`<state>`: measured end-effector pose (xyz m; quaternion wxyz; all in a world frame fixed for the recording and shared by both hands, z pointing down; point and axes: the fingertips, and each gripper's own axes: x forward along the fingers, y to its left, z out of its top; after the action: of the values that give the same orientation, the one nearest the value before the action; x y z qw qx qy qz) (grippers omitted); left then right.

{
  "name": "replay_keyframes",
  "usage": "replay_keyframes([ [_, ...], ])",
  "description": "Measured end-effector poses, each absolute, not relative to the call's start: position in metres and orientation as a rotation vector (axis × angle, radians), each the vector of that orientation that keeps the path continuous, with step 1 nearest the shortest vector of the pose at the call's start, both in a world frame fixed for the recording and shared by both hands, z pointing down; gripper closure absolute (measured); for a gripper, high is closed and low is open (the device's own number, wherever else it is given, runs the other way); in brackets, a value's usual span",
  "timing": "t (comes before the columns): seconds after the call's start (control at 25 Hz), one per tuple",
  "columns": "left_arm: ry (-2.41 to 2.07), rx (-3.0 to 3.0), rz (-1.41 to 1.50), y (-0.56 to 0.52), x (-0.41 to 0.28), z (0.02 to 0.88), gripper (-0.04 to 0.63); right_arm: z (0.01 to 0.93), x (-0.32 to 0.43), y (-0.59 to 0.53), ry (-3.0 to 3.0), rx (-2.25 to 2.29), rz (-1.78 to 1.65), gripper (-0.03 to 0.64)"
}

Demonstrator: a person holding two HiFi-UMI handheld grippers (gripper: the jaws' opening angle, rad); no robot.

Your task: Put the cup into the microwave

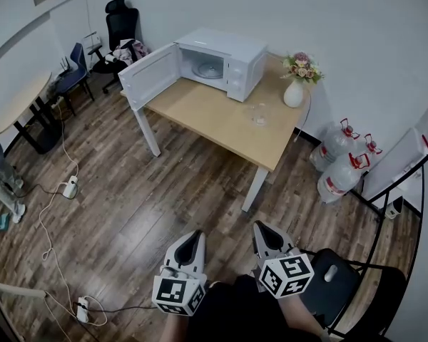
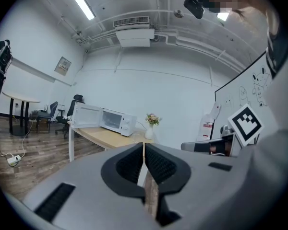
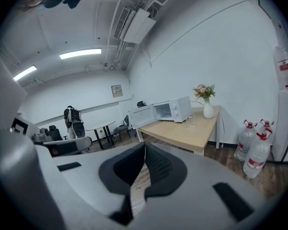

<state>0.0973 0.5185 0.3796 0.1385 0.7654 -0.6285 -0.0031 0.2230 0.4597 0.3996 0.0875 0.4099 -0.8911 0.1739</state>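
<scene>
Currently left claw and right claw are both closed on nothing, well short of the counter. Clear cup stands on it near the vase; microwave beyond, door open. Approach step: next close in, open one claw, grip cup.

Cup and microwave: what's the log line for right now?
cup: on table | microwave: door open | left tongs: shut, empty | right tongs: shut, empty

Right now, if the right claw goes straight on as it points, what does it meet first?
The right claw, shut and empty, aims slightly down across wood floor toward the near edge of the table; probably floor first, else the table. Depth unclear.
</scene>
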Motion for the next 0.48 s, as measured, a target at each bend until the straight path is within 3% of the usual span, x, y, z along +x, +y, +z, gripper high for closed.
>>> replay_keyframes([
  [0.48, -1.796, 2.208, -0.028, 0.493, 0.07, 0.389, 0.586, 0.4, 0.186, 0.434, -2.683, 1.189, 0.498, 0.623],
])
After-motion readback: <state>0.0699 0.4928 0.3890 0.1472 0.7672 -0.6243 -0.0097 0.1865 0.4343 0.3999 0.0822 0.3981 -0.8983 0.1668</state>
